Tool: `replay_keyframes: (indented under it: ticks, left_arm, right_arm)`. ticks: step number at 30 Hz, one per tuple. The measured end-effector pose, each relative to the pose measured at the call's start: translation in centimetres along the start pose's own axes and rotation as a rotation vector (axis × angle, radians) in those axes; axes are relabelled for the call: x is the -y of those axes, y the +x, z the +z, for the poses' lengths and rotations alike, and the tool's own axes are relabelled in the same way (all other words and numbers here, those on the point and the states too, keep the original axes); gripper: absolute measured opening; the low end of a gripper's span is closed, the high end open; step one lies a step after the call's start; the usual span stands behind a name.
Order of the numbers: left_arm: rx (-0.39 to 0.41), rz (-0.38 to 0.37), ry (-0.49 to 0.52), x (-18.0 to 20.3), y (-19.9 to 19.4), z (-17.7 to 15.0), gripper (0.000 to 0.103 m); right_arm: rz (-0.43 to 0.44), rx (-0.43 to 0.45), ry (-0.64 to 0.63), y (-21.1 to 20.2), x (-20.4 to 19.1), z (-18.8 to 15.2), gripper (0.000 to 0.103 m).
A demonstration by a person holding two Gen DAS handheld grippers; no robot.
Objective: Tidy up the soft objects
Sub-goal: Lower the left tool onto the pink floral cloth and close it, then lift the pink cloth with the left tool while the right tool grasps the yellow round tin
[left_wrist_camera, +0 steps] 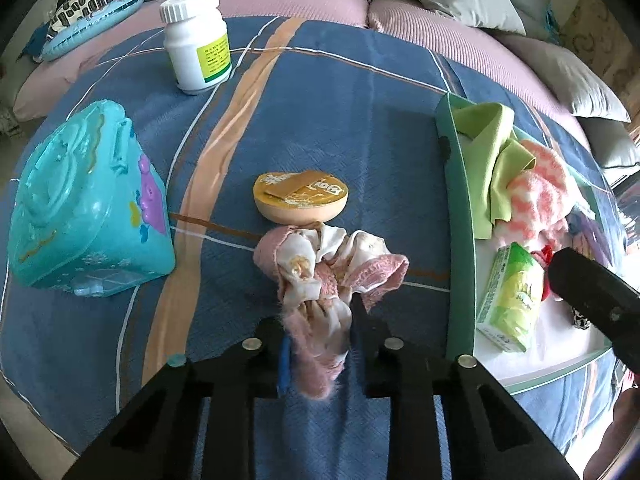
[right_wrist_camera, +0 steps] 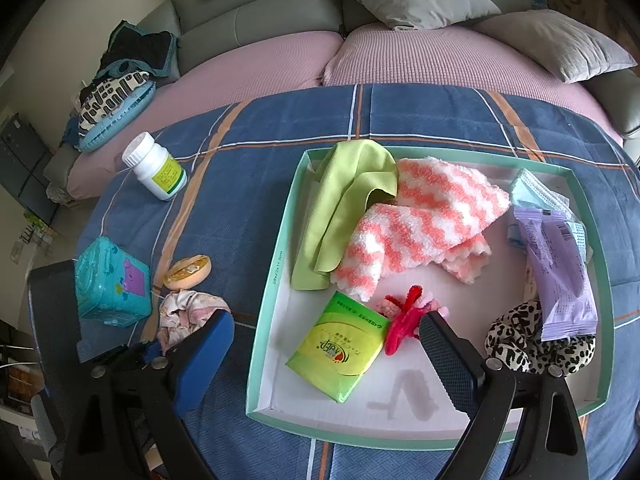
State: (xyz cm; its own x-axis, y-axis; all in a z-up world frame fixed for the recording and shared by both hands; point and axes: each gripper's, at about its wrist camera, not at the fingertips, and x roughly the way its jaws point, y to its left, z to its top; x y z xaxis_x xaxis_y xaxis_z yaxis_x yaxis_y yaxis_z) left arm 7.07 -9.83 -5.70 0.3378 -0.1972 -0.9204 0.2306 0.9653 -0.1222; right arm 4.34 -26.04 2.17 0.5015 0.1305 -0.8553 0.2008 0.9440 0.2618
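Note:
A crumpled pink-and-white cloth [left_wrist_camera: 320,268] lies on the blue checked cover, left of the teal-rimmed tray [left_wrist_camera: 460,220]. My left gripper [left_wrist_camera: 318,316] is shut on its near end, with fabric bunched between the pads. The right wrist view shows the same cloth [right_wrist_camera: 188,312] beside the tray [right_wrist_camera: 280,256]. In the tray lie a green cloth [right_wrist_camera: 340,200], a pink-white fuzzy towel [right_wrist_camera: 420,220], a green tissue pack [right_wrist_camera: 340,352], a red fuzzy piece [right_wrist_camera: 404,316] and a leopard scrunchie [right_wrist_camera: 532,340]. My right gripper [right_wrist_camera: 324,332] hovers open over the tray's near left corner, holding nothing.
A white pill bottle [left_wrist_camera: 196,40], a teal toy case [left_wrist_camera: 80,200] and a round orange tin [left_wrist_camera: 300,196] stand on the cover around the cloth. A purple packet [right_wrist_camera: 560,272] and a blue face mask [right_wrist_camera: 532,192] fill the tray's right side. Pink sofa cushions and grey pillows lie behind.

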Motion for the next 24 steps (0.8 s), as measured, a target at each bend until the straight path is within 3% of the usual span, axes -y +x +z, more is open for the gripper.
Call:
replay_keyframes:
  ticks: [5, 17, 24]
  left_arm:
    - [0.023, -0.051, 0.000, 0.0, -1.1, -0.1, 0.019]
    - [0.099, -0.101, -0.011, -0.2, -4.0, 0.7, 0.019]
    - [0.201, -0.107, -0.048, -2.0, -7.4, 1.9, 0.019]
  right_arm:
    - [0.002, 0.009, -0.007, -0.1, -0.2, 0.1, 0.096]
    - [0.004, 0.046, -0.030, -0.4, -0.7, 0.5, 0.096]
    - [0.012, 0.085, -0.053, -0.6, -1.5, 1.7, 0.096]
